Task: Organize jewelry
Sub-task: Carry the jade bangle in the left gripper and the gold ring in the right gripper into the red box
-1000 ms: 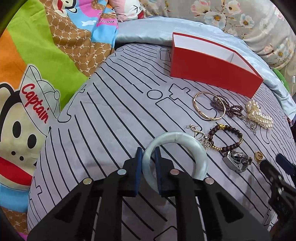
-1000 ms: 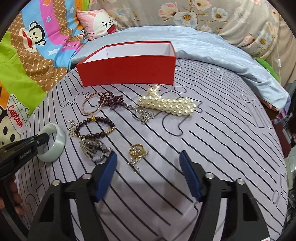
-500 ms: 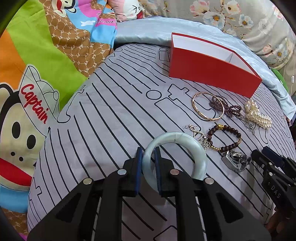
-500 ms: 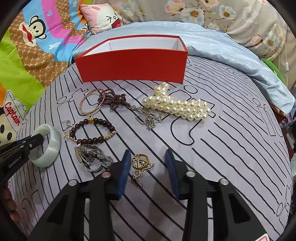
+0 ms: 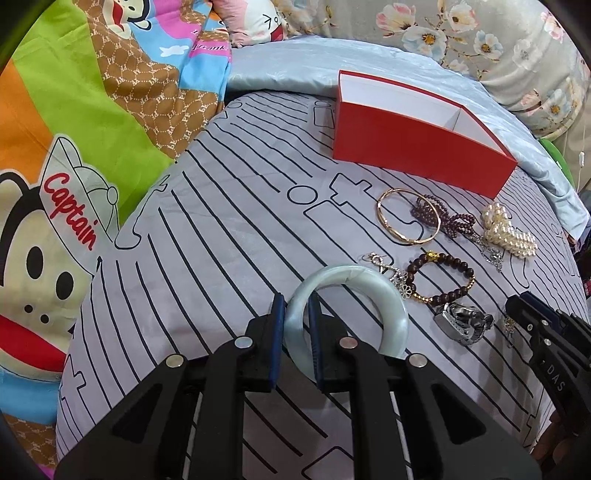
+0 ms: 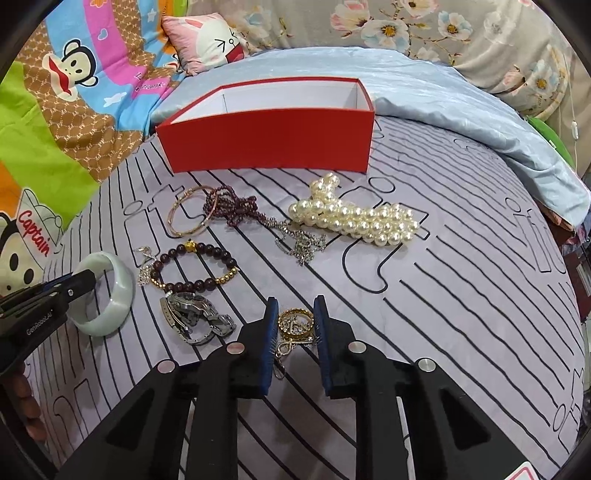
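The left gripper pinches the wall of a pale green bangle, which rests on the grey striped bedsheet. The right gripper has just been closing its jaws, and its blue pads now bracket a gold ring pendant lying on the sheet; whether both pads press it cannot be told. Just beside it lies a steel watch, then a dark bead bracelet, a thin gold bangle, a maroon bead strand, a silver chain and a heap of pearls. An open red box stands toward the sheet's far edge. Beyond: a cartoon monkey quilt, a pale blue cover, floral fabric. Only the right view shows the pendant whole; the left view shows the bangle's clamped section.
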{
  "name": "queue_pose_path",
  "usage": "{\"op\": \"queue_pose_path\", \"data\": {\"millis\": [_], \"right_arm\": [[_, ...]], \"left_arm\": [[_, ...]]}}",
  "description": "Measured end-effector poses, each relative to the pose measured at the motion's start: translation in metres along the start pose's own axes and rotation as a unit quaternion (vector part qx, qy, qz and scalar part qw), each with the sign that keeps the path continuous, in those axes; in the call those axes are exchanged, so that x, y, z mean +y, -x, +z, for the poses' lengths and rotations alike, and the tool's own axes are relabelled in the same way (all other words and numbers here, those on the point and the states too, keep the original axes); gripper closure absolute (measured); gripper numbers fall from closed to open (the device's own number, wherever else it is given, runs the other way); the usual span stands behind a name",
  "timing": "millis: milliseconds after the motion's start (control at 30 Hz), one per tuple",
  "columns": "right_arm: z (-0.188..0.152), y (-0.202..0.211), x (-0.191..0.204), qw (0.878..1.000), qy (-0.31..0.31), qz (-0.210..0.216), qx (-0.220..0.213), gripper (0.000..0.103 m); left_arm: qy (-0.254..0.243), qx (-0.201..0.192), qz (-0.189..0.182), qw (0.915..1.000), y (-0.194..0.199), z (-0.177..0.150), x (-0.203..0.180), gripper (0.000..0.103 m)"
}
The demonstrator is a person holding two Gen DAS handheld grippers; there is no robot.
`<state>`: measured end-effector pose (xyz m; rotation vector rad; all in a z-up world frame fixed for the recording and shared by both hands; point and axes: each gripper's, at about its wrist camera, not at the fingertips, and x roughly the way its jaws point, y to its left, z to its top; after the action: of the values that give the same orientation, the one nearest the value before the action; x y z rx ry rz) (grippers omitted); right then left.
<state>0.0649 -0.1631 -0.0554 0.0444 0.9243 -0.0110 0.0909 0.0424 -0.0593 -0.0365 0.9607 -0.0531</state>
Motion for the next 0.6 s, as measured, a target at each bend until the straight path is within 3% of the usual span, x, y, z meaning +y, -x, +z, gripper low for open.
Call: {"op": "queue_pose_path", "data": {"millis": [600], "right_arm": [[0.016, 0.039, -0.014, 0.999, -0.009, 0.004, -0.041, 0.085]], "left_arm": [[-0.012, -0.025, -0.005, 0.9996, 0.028, 0.014, -0.008, 0.09]]}}
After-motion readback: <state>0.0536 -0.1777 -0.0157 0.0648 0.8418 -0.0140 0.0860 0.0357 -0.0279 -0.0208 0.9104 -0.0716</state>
